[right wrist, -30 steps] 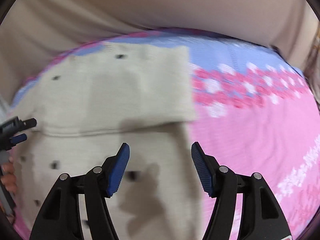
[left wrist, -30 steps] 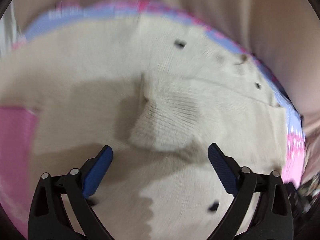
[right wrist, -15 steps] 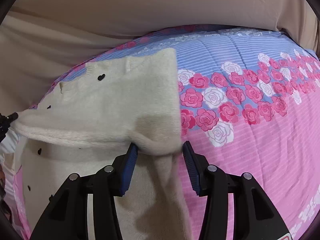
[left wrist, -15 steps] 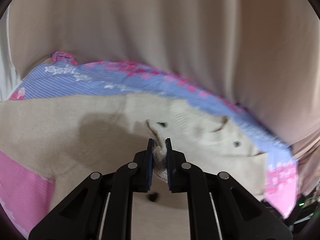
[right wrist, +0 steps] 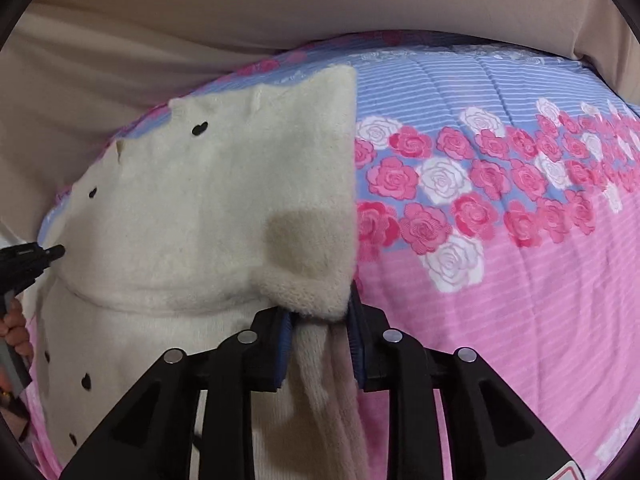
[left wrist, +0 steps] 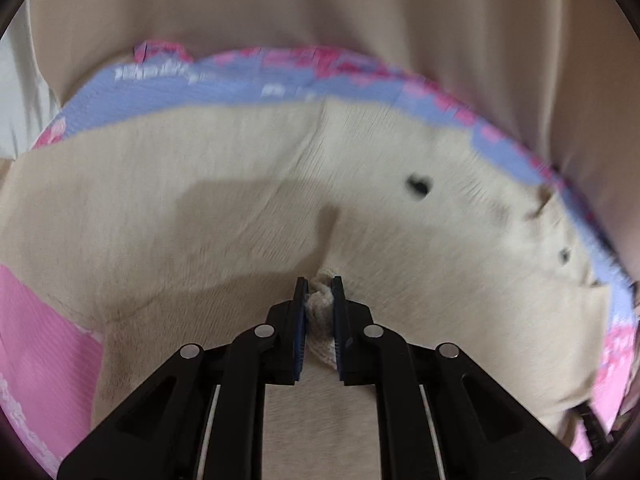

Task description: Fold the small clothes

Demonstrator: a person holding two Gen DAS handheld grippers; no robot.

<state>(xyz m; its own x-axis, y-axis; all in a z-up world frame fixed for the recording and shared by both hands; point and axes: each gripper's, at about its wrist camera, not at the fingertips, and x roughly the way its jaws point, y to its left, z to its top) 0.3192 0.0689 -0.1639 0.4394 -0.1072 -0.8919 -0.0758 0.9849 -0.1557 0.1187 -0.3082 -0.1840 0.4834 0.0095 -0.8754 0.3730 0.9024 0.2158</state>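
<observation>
Closest to the left wrist camera, the left gripper [left wrist: 319, 304] is clenched on a small bunched wad of the cream sweater [left wrist: 240, 220], its blue pads pressed against the knit from both sides. Nearest the right wrist camera, the right gripper [right wrist: 318, 320] is clamped on a thick fuzzy fold at the garment's right edge, with more of the cream sweater [right wrist: 192, 208] hanging down between its arms. Beyond the grippers the sweater lies spread over the bed, dotted with small black hearts [right wrist: 199, 129]. Past its right edge stretches the pink and blue rose-printed bedspread [right wrist: 500, 240]. Farthest back hangs a beige curtain [right wrist: 280, 0], touching the bed's far edge
</observation>
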